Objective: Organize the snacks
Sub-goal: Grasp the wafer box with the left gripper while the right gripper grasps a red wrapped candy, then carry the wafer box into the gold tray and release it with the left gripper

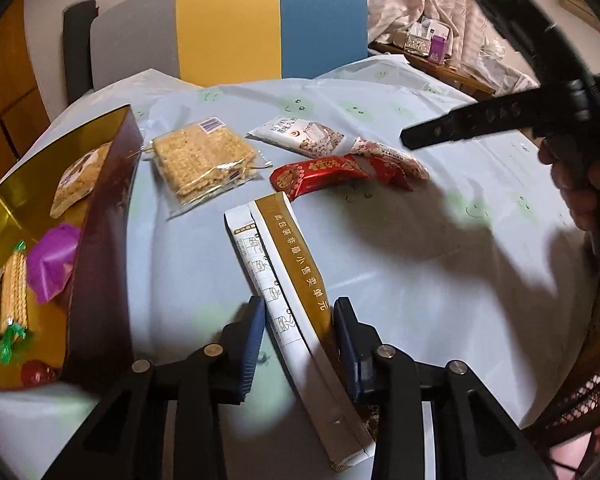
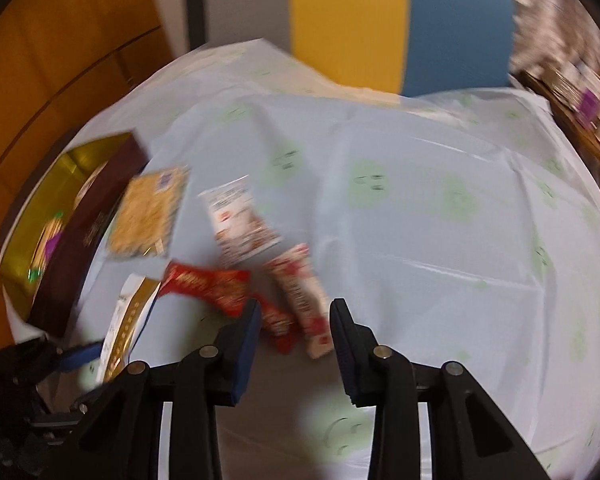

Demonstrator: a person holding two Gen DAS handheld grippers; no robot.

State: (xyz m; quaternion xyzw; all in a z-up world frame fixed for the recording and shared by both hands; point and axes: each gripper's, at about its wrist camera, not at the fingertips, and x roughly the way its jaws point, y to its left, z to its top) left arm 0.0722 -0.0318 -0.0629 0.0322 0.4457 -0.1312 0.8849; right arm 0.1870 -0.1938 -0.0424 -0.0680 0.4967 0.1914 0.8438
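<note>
The left gripper [image 1: 300, 320] has its jaws round the long white-and-gold packet [image 1: 288, 280], blue pads close on both edges, the right pad seemingly touching; whether they truly pinch it cannot be told. The packet lies flat on the desk [image 1: 420, 240], angled up toward the other snacks. The risk sits right there: it is long and caught near one end, so once lifted it may droop, swing or slide out if the hold is light.

The right gripper [image 2: 294, 320] hangs over the red-and-white packet [image 2: 300, 296], jaws part open with nothing pressed between them. That view is blurred, so how near it is cannot be judged.

Outward now: a red foil packet [image 1: 316, 174] lies just past the long packet's far tip, and a careless sweep could knock it. Beyond sit the clear-wrapped rice cake block [image 1: 204, 160] and a white nut pouch [image 1: 300, 136]. At the left stands the gold-lined box [image 1: 112, 208], already holding several snacks; its tall dark wall lies between packet and box, and would likely have to be cleared.
</note>
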